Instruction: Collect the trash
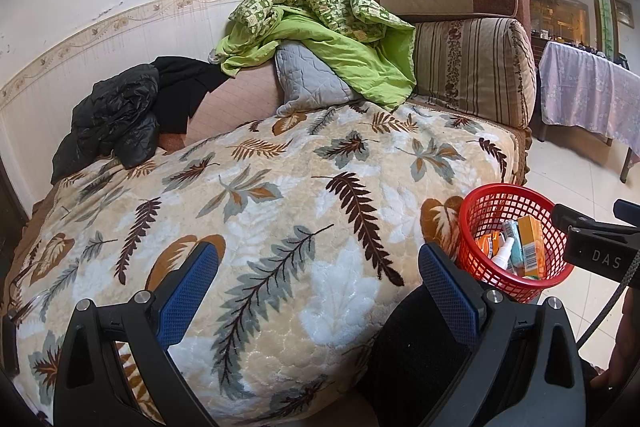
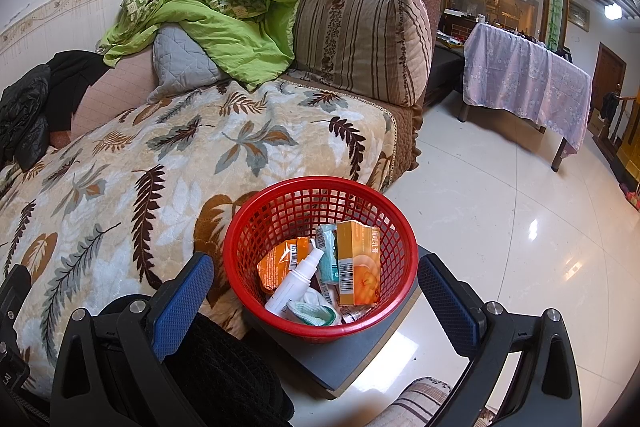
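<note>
A red mesh basket (image 2: 320,195) stands on a grey stool by the sofa; it also shows in the left wrist view (image 1: 476,211). It holds an orange box (image 2: 358,267), a white spray bottle (image 2: 296,281), an orange packet (image 2: 276,265), a teal pack and crumpled wrappers. My right gripper (image 2: 316,289) is open and empty, its jaws on either side of the basket's near rim. My left gripper (image 1: 318,287) is open and empty above the leaf-patterned blanket (image 1: 280,211), left of the basket.
The sofa carries a green quilt (image 1: 320,27), a grey cushion (image 1: 308,79), a striped cushion (image 1: 472,67) and a black jacket (image 1: 116,123). A table with a lilac cloth (image 2: 524,75) stands on the glossy tiled floor (image 2: 500,227) at the right.
</note>
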`<action>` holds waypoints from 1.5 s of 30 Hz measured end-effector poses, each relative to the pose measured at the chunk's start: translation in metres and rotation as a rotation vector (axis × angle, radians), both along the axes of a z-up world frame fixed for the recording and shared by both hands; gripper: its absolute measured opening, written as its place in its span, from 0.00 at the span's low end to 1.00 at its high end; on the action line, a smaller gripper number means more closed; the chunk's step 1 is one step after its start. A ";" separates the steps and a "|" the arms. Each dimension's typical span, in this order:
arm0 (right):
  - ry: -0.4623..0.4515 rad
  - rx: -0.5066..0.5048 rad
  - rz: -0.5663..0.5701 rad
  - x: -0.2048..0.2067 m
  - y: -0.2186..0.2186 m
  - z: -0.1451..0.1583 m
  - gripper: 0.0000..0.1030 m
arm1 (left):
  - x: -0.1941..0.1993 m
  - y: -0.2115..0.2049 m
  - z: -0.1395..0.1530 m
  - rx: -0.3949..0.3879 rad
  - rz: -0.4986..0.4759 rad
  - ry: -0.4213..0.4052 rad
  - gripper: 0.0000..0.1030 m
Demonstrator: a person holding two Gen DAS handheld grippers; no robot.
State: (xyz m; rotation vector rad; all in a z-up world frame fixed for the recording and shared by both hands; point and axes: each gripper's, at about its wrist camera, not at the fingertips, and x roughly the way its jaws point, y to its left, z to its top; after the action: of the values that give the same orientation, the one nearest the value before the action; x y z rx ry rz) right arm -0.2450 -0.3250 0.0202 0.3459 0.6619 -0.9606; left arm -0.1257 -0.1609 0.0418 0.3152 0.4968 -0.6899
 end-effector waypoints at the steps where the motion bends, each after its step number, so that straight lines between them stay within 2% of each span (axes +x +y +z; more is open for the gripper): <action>1: 0.000 0.000 0.000 0.000 0.000 0.000 1.00 | 0.000 0.000 0.000 0.000 0.000 0.000 0.97; 24: 0.002 -0.012 0.009 0.001 0.009 -0.004 1.00 | -0.001 0.003 0.000 -0.002 -0.002 -0.002 0.97; 28: -0.003 -0.023 0.029 0.005 0.008 0.001 1.00 | 0.001 0.004 0.000 -0.002 0.003 0.001 0.97; 30: -0.012 -0.031 0.065 0.011 0.008 0.004 1.00 | 0.008 0.005 0.000 -0.014 0.019 0.030 0.97; 38: 0.011 -0.043 0.241 0.074 0.014 0.018 1.00 | 0.057 0.030 -0.004 -0.026 0.172 0.104 0.97; 41: 0.026 -0.067 0.303 0.114 0.023 0.020 1.00 | 0.081 0.043 -0.015 0.025 0.264 0.127 0.97; 45: 0.131 -0.016 0.421 0.186 0.031 0.000 1.00 | 0.127 0.059 -0.038 0.119 0.394 0.220 0.97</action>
State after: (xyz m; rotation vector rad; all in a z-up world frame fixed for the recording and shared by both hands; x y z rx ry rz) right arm -0.0590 -0.2938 0.0200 0.1204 0.8082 -0.5888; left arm 0.0009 -0.1019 0.0035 0.2433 0.7870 -0.3123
